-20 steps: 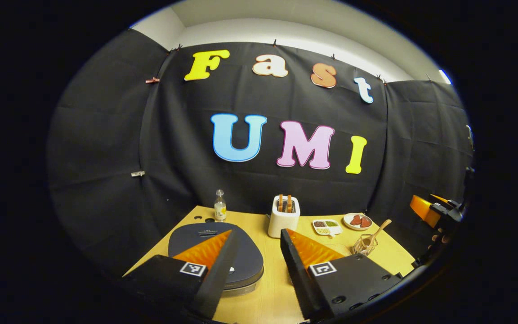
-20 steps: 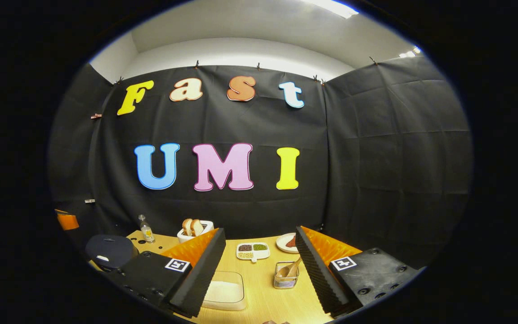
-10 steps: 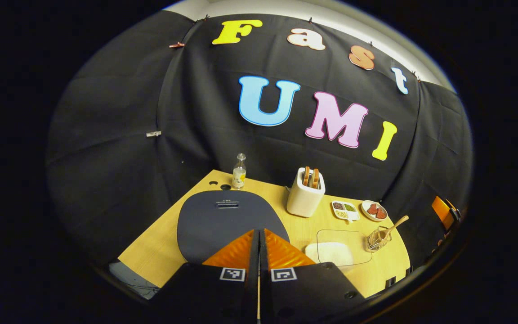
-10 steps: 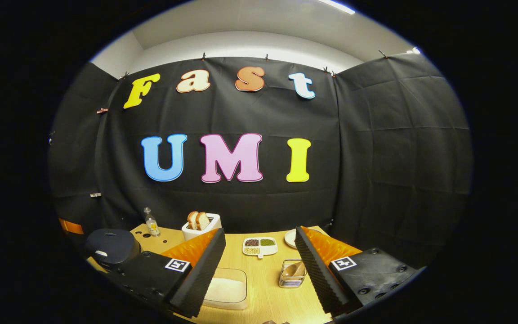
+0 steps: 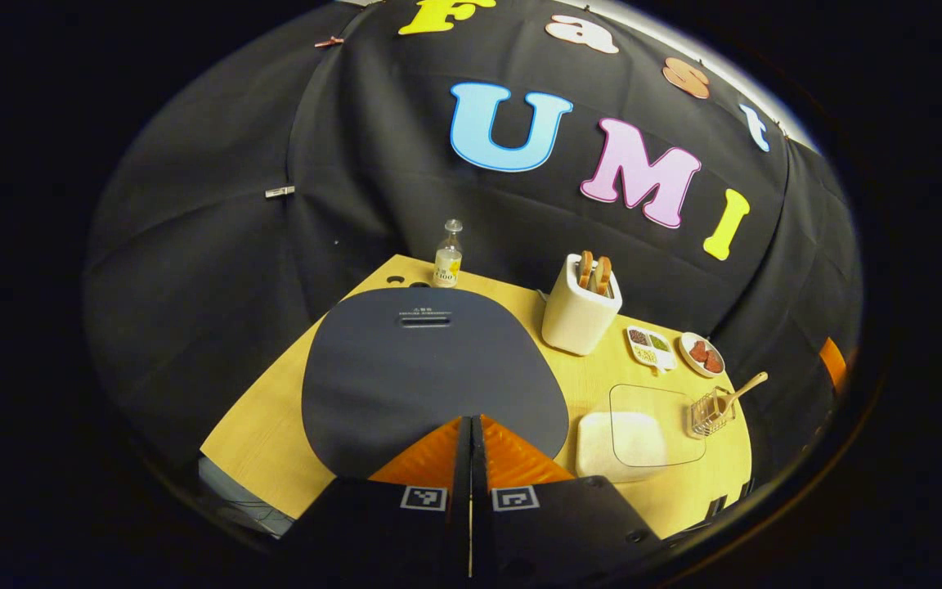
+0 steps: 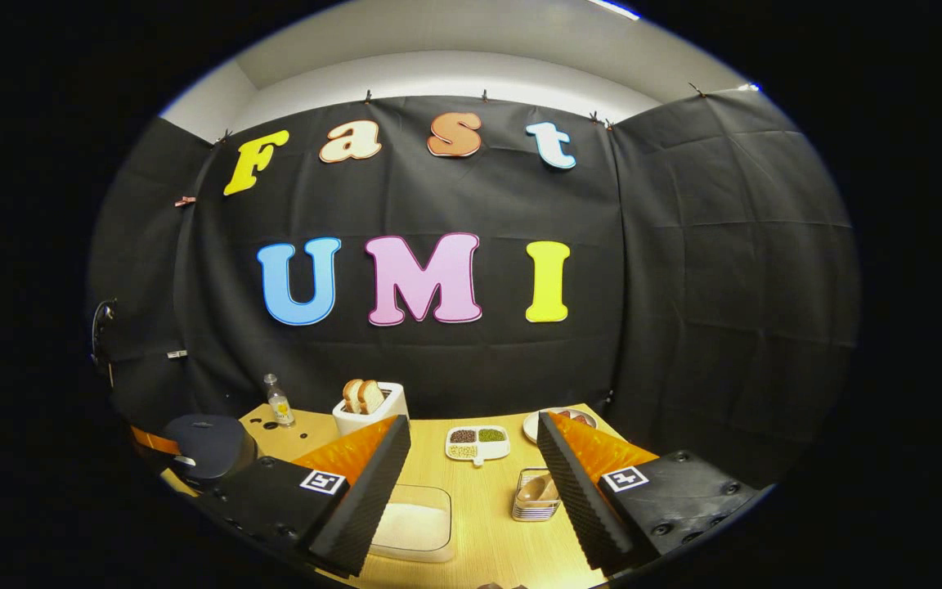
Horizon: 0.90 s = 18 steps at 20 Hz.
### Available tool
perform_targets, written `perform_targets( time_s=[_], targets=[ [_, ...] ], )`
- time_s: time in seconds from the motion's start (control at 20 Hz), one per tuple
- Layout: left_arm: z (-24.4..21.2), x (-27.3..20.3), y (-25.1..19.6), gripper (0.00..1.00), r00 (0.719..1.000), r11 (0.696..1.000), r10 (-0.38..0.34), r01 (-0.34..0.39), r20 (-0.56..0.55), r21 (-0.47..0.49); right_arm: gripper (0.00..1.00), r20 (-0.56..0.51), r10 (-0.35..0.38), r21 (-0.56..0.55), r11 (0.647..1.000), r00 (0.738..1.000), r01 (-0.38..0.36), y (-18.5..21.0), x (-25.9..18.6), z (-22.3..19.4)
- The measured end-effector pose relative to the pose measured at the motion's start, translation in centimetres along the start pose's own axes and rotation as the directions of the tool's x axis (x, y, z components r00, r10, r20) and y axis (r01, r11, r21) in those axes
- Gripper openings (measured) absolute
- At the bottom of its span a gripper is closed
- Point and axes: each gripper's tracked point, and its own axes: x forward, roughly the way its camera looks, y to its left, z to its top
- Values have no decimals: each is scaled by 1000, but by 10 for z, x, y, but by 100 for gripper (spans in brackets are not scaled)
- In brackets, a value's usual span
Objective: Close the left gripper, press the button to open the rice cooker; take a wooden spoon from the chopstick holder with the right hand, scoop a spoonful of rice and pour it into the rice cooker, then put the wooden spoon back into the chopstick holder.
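Observation:
My left gripper point(image 5: 471, 421) is shut with nothing between its fingers and hovers over the near edge of the dark rice cooker point(image 5: 430, 368), whose lid is down. The cooker point(image 6: 205, 446) also sits at the table's left in the right gripper view. A wooden spoon point(image 5: 739, 391) leans in the wire chopstick holder point(image 5: 708, 413) at the right. My right gripper point(image 6: 471, 458) is open and empty above the table's near side, with the holder point(image 6: 535, 497) and spoon point(image 6: 535, 488) between its fingers farther off. The clear rice container point(image 5: 630, 438) lies beside the cooker.
A white toaster point(image 5: 579, 307) with bread slices stands behind the cooker, a small bottle point(image 5: 447, 255) at the back left. A divided dish of beans point(image 6: 477, 442) and a plate point(image 5: 701, 355) sit at the back right on the wooden table point(image 6: 479, 532).
My left gripper went from open to shut and tipped down over the rice cooker, which now looks larger. The right gripper has barely shifted and stays open.

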Motion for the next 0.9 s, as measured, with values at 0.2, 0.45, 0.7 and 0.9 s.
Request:
perform_targets(
  time_s=[0.2,0.45,0.7,0.9],
  targets=[
    [-17,6,2,7,999,1000,6,-6,-39,-4,98,-16,9,-4,1000,1000,-9,-1,1,-6],
    [-20,9,3,7,997,999,28,-25,-68,37,98,-38,17,-18,1000,999,-18,-5,1,-14],
    [-16,7,2,6,998,1000,17,-18,-53,-19,98,-43,17,-11,1000,999,-18,-14,2,-16],
    [24,-17,-9,6,989,994,86,-93,119,51,98,-58,14,20,1000,998,-13,-25,7,-19]
  ],
)
